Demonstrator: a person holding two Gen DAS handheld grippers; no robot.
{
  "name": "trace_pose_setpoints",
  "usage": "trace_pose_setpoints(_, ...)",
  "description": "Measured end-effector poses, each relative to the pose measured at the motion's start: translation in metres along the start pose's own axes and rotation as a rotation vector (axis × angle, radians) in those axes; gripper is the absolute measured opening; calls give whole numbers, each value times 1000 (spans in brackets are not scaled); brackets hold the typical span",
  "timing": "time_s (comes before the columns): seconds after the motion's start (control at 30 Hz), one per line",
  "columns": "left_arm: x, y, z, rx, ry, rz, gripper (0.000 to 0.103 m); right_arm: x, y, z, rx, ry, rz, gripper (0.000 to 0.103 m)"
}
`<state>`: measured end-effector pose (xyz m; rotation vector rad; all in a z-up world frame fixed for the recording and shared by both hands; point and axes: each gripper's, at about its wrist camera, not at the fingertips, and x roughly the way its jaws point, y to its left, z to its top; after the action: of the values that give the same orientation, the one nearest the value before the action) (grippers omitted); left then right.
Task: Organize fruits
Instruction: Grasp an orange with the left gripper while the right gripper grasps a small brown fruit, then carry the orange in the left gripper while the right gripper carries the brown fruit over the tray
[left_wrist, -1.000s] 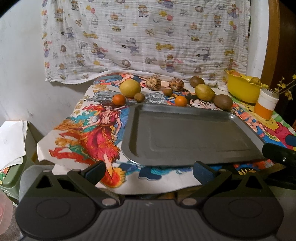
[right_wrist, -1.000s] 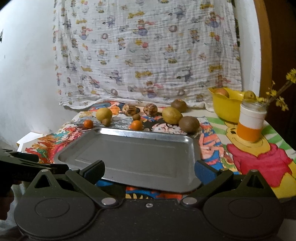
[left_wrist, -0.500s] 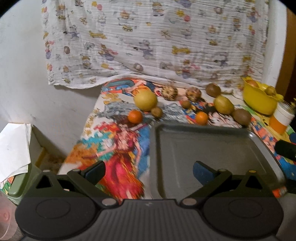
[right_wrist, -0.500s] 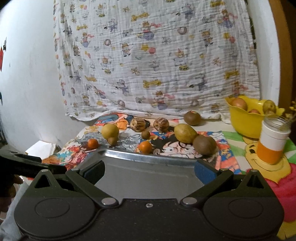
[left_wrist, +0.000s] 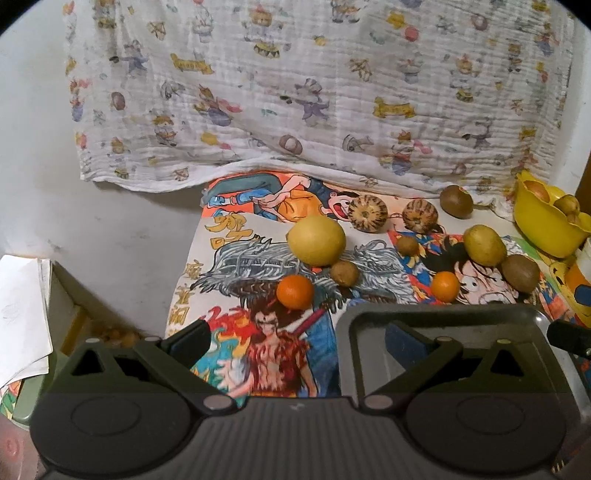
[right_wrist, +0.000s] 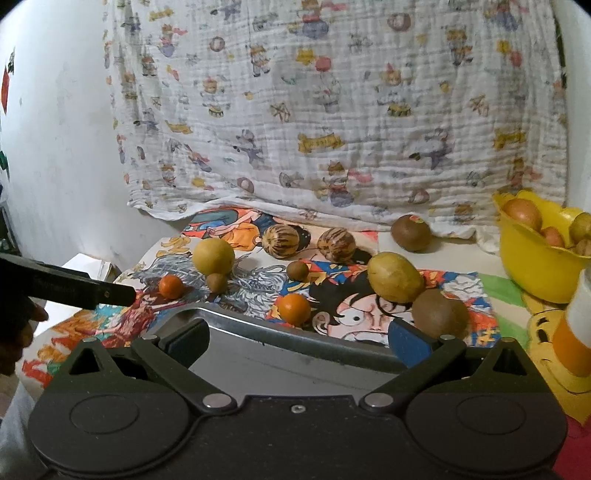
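Observation:
A grey metal tray (left_wrist: 480, 321) (right_wrist: 295, 332) lies at the table's near side. Behind it lie loose fruits: two oranges (left_wrist: 294, 291) (left_wrist: 445, 286), a large yellow fruit (left_wrist: 316, 240), a yellow-green fruit (left_wrist: 484, 245), brown kiwis (left_wrist: 520, 272) (left_wrist: 457, 201), two striped brown fruits (left_wrist: 368, 213) (left_wrist: 420, 215) and small brown ones (left_wrist: 343, 273). My left gripper (left_wrist: 295, 339) is open and empty, low over the tray's left rim, the left orange just ahead. My right gripper (right_wrist: 297, 338) is open and empty over the tray's far rim, the right orange (right_wrist: 294, 309) just beyond.
A yellow bowl (right_wrist: 535, 266) with several fruits stands at the back right, and an orange-and-white cup (right_wrist: 576, 332) at the right edge. A patterned cloth (right_wrist: 332, 110) hangs behind. The table's left edge drops off near papers (left_wrist: 22, 317).
Both grippers have moved forward towards the fruits, so these look larger. The left gripper has also shifted left, to the tray's left rim. Both stay open.

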<state>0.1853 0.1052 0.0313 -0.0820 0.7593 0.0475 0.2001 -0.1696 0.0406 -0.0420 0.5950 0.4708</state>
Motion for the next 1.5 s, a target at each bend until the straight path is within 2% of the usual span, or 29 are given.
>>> trace_pose_setpoints(0.13, 19, 7, 7, -4, 25, 3, 103, 24, 0, 13, -21, 48, 36, 103)
trace_pose_setpoints(0.33, 45, 18, 15, -20, 66, -4, 103, 57, 11, 30, -151, 93, 75, 102)
trace_pose_setpoints(0.53, 65, 28, 17, -38, 99, -30, 103, 85, 21, 43, -285, 99, 105, 102)
trace_pose_setpoints(0.73, 80, 37, 17, -38, 111, -42, 100, 116, 31, 50, -377, 116, 152, 91)
trace_pose_setpoints(1.03, 86, 37, 23, 6, 77, -92, 82, 154, 51, 54, -425, 157, 260, 72)
trace_pose_setpoints(1.2, 88, 36, 23, 21, 68, -130, 70, 169, 63, 53, -452, 180, 278, 56)
trace_pose_setpoints(1.3, 89, 38, 22, 24, 63, -147, 61, 175, 66, 52, -454, 200, 288, 50)
trace_pose_setpoints(1.5, 90, 41, 22, 13, 61, -188, 51, 185, 71, 52, -446, 227, 301, 44)
